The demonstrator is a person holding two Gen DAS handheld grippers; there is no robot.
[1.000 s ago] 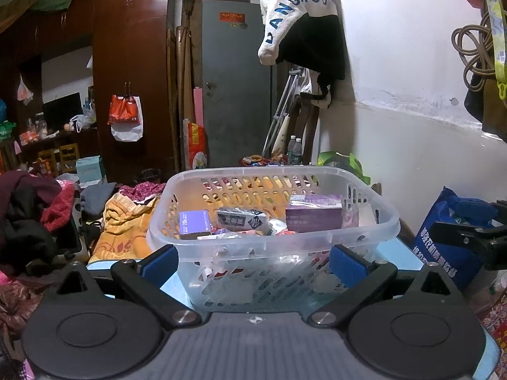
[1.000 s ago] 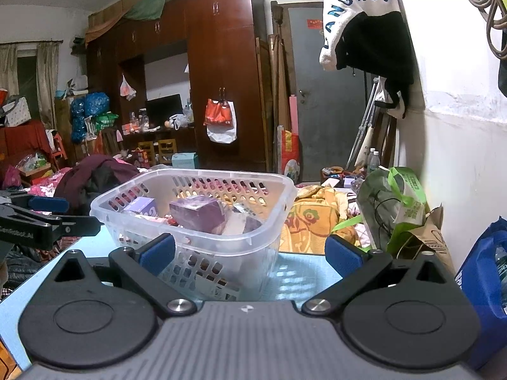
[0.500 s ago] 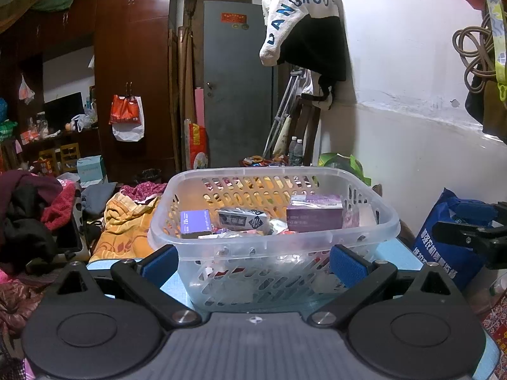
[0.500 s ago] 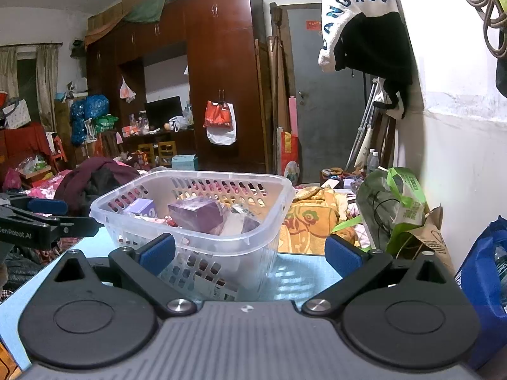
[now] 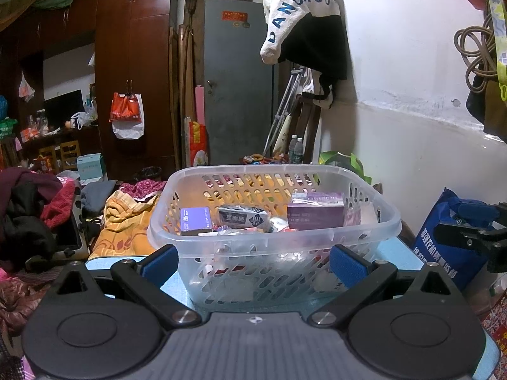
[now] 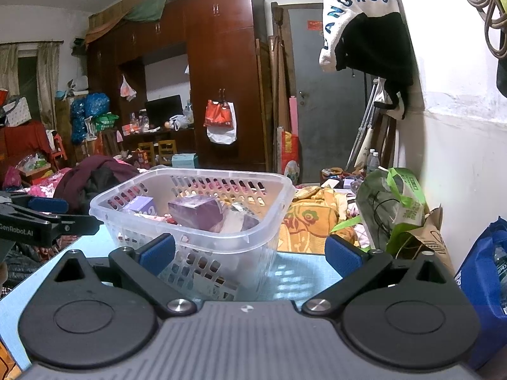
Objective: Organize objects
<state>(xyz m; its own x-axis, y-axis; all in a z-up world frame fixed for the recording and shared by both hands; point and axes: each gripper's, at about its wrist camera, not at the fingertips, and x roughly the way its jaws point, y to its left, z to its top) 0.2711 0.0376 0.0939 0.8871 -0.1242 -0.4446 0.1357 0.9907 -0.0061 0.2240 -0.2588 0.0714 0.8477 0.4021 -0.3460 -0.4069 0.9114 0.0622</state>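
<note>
Patience looked like the right policy at this moment, since the clear plastic basket (image 5: 272, 221) already held the purple box (image 5: 315, 210), the small lilac box (image 5: 195, 219) and the dark packet (image 5: 242, 218), and no loose item showed on the pale blue surface (image 6: 301, 272) around it. Judged from that, the sorting seemed close to done, and the sensible step was either to fetch whatever remained outside the basket or to square the basket up; for the latter, both tools would do best to close in level on opposite walls, low on the ribbed sides and not on the thin rim, which looked likely to flex. The left gripper (image 5: 253, 261) had its jaws wide apart and empty, with the basket standing directly ahead and centred between them, near but not gripped. The right gripper (image 6: 250, 250) also had its jaws spread and held nothing; from its view the basket sat ahead and off toward its left jaw, with bare surface ahead of the right jaw.
</note>
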